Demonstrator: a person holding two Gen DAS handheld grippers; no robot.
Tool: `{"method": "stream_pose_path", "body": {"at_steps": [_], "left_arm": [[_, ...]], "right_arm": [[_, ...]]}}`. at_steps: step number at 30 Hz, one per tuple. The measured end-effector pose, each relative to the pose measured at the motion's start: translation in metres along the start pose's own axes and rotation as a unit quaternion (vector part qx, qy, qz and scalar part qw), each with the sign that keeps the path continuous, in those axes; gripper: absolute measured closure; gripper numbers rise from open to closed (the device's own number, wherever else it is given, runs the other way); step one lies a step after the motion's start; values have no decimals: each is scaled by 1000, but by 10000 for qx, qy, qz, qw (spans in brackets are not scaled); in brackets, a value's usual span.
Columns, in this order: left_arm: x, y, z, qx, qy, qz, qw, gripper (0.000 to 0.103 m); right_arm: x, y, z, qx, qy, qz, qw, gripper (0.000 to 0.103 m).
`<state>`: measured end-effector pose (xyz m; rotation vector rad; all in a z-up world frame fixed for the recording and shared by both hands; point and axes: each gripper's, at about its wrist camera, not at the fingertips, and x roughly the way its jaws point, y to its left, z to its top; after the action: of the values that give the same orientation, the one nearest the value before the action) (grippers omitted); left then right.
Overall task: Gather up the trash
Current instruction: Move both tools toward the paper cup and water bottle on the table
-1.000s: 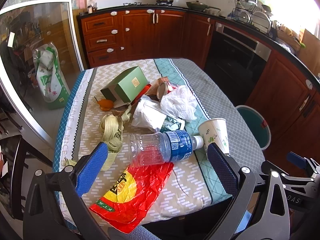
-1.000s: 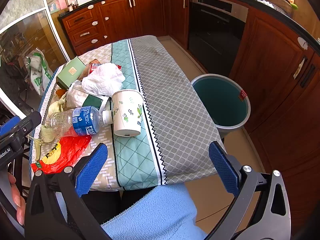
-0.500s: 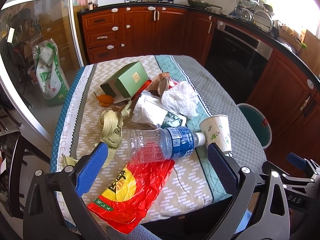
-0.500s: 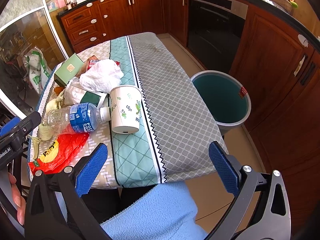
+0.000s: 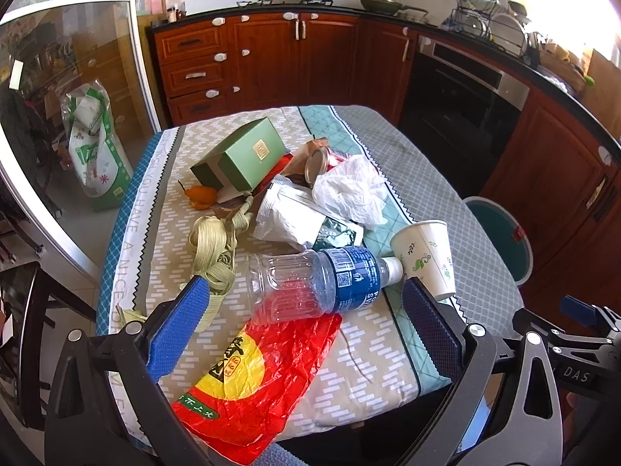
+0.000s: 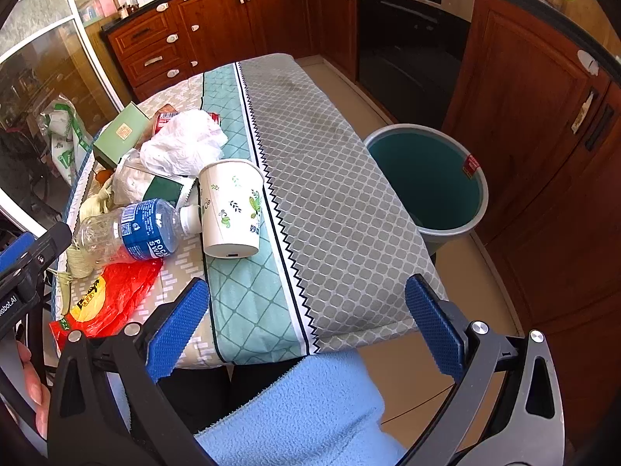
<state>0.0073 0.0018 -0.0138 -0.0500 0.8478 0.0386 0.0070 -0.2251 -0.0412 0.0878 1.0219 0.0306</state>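
Note:
Trash lies piled on the cloth-covered table (image 5: pixel 407 171). An empty clear bottle with a blue label (image 5: pixel 314 283) (image 6: pixel 128 229) lies on its side over a red and yellow plastic bag (image 5: pixel 252 376) (image 6: pixel 104 299). Next to its cap, a paper cup (image 5: pixel 427 252) (image 6: pixel 231 209) lies on its side. Behind them are a white plastic bag (image 5: pixel 349 190) (image 6: pixel 182 143), a foil pouch (image 5: pixel 299 221), a can (image 5: pixel 320 161), a green box (image 5: pixel 244 159) (image 6: pixel 120 136) and a straw ribbon (image 5: pixel 213 248). My left gripper (image 5: pixel 306 322) is open just short of the bottle. My right gripper (image 6: pixel 306 322) is open over the table's near edge, empty.
A grey bin with a teal inside (image 6: pixel 427 178) (image 5: pixel 500 233) stands on the floor right of the table. Wooden cabinets (image 5: pixel 271 58) and an oven (image 6: pixel 411 31) line the back and right. A glass door (image 5: pixel 58 116) is on the left. A light blue sleeve (image 6: pixel 302 411) lies below the right gripper.
Both grippers have moved slightly forward toward the table, so the trash looks a little nearer. Both stay open and nothing on the table has shifted.

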Motion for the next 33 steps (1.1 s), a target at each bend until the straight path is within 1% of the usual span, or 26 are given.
{"method": "stream_pose_path", "body": {"at_steps": [8, 15, 25, 33], "left_arm": [[8, -3, 4, 192, -70, 49, 9998, 3], [21, -3, 4, 313, 5, -78, 9995, 3], [40, 1, 3, 311, 229, -156, 9991, 3], [42, 5, 4, 305, 182, -237, 9991, 3]], "right_arm": [[8, -7, 9, 33, -5, -91, 10000, 6], [17, -12, 14, 30, 66, -156, 9999, 6], [34, -7, 21, -49, 260, -121, 9996, 6], [37, 0, 23, -175, 301, -104, 9993, 6]]}}
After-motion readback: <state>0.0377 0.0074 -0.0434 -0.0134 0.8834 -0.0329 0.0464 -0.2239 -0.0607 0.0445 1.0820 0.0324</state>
